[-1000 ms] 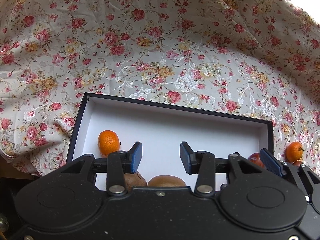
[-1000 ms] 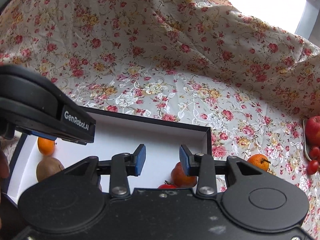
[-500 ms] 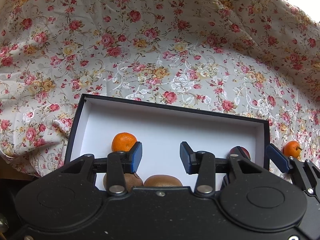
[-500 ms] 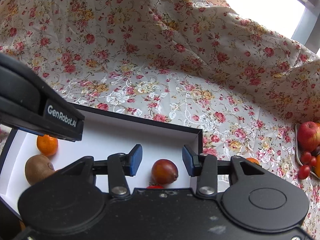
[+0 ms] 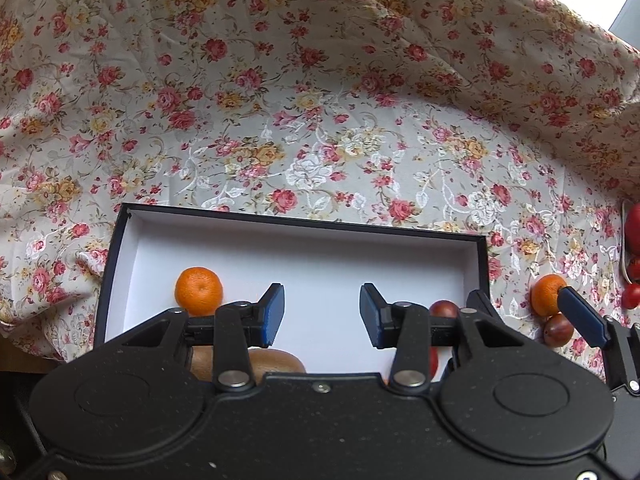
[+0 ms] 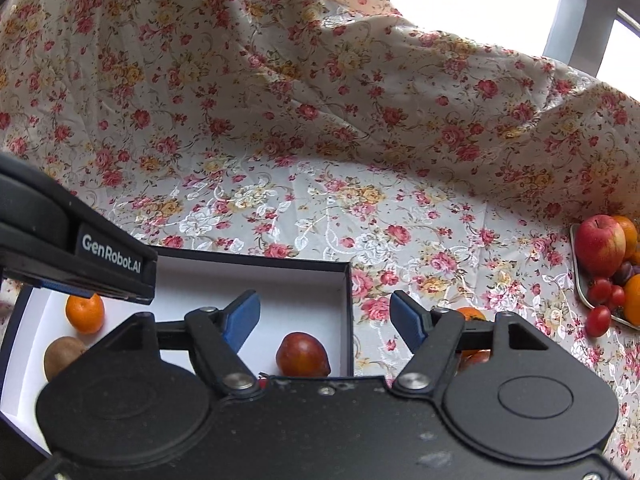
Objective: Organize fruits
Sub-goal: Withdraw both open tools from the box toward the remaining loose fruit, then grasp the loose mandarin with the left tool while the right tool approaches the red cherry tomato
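Observation:
A black box with a white inside (image 5: 300, 222) lies on the flowered cloth. It holds a mandarin (image 5: 199, 291), two kiwis (image 5: 276, 362) and a dark red fruit (image 5: 444, 309). My left gripper (image 5: 322, 314) hangs over the box, open, with nothing between its fingers. My right gripper (image 6: 325, 308) is over the box's right end (image 6: 348, 300). Its jaws are opening and stand wide. The dark red fruit (image 6: 302, 355) lies on the box floor below them, untouched. A second mandarin (image 6: 470, 314) sits on the cloth just right of the box, partly behind my right finger.
A plate (image 6: 580, 280) at the far right carries a red apple (image 6: 600, 244), oranges and cherry tomatoes (image 6: 598, 320). Another dark red fruit (image 5: 558, 330) rests beside the outer mandarin (image 5: 546, 300). The cloth rises in folds behind. The left gripper's body (image 6: 80, 248) fills the right wrist view's left side.
The right jaws have spread from nearly shut to wide, and the dark red fruit now lies free in the box's right corner. Both views have shifted rightward, bringing the plate closer.

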